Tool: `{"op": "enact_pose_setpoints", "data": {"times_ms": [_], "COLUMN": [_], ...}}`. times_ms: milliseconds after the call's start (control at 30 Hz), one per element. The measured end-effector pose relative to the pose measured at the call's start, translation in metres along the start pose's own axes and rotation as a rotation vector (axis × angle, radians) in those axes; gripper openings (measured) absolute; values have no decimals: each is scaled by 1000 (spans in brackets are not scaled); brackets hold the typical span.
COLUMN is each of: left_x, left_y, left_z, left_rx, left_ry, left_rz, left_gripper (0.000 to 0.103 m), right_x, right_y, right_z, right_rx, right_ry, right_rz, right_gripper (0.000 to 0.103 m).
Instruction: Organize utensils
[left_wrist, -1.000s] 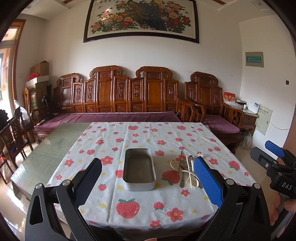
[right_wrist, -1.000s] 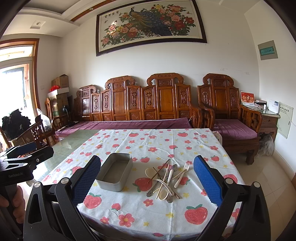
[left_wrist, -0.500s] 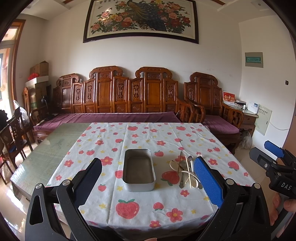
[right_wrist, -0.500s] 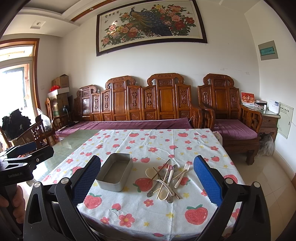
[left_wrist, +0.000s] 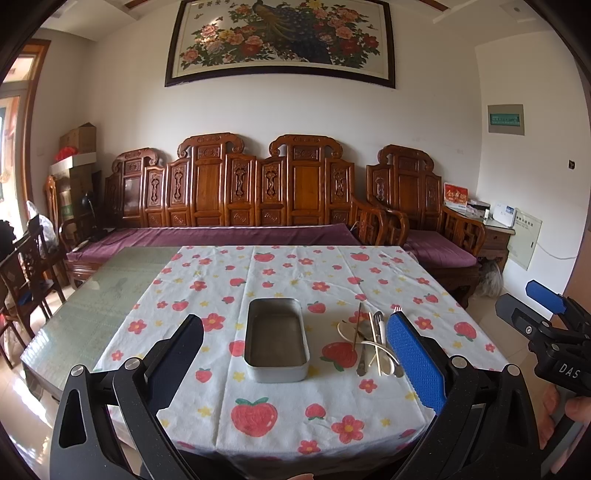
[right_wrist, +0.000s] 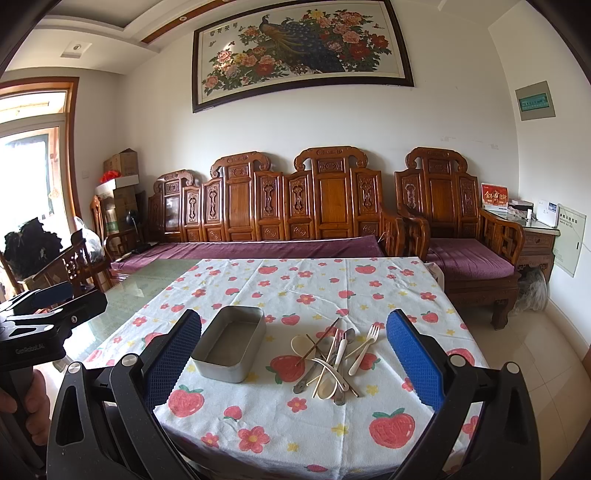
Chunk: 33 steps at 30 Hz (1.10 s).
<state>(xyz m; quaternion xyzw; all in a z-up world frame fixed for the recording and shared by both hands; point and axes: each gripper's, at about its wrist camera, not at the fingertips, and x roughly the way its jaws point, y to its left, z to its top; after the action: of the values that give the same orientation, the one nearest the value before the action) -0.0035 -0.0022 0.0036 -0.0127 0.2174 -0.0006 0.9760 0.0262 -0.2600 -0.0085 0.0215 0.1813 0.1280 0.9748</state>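
An empty metal tin (left_wrist: 276, 344) (right_wrist: 229, 347) sits on the strawberry-print tablecloth (left_wrist: 295, 406) (right_wrist: 295, 424). To its right lies a loose pile of utensils (left_wrist: 369, 343) (right_wrist: 332, 358): cream spoons, a fork, metal cutlery and chopsticks, crossed over each other. My left gripper (left_wrist: 295, 373) is open, held in front of the table's near edge, nothing between its fingers. My right gripper (right_wrist: 293, 373) is also open and empty, at the near edge facing the pile. Each gripper shows at the edge of the other's view, held by a hand.
A carved wooden bench with a purple cushion (left_wrist: 229, 236) runs behind the table, and an armchair (right_wrist: 461, 254) stands at the back right. Bare glass tabletop (left_wrist: 92, 295) lies left of the cloth. Wooden chairs (left_wrist: 22, 273) stand at the far left.
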Motion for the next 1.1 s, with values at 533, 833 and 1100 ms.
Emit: {"op": "enact_pose_setpoints", "data": {"times_ms": [533, 833, 1100], "left_x": [28, 77, 123], "left_y": [-23, -27, -35], "left_z": [-1, -24, -28], "left_rx": [0, 46, 91], "left_ry": [72, 167, 224], "left_rz": [-33, -80, -135], "left_gripper": [97, 97, 97], "right_x": [18, 64, 98], "right_y": [8, -15, -31], "right_z": [-13, -35, -37], "right_rx": [0, -5, -23], "right_ry": [46, 131, 171], "right_rz": [-9, -30, -31], "right_gripper": [101, 101, 93]}}
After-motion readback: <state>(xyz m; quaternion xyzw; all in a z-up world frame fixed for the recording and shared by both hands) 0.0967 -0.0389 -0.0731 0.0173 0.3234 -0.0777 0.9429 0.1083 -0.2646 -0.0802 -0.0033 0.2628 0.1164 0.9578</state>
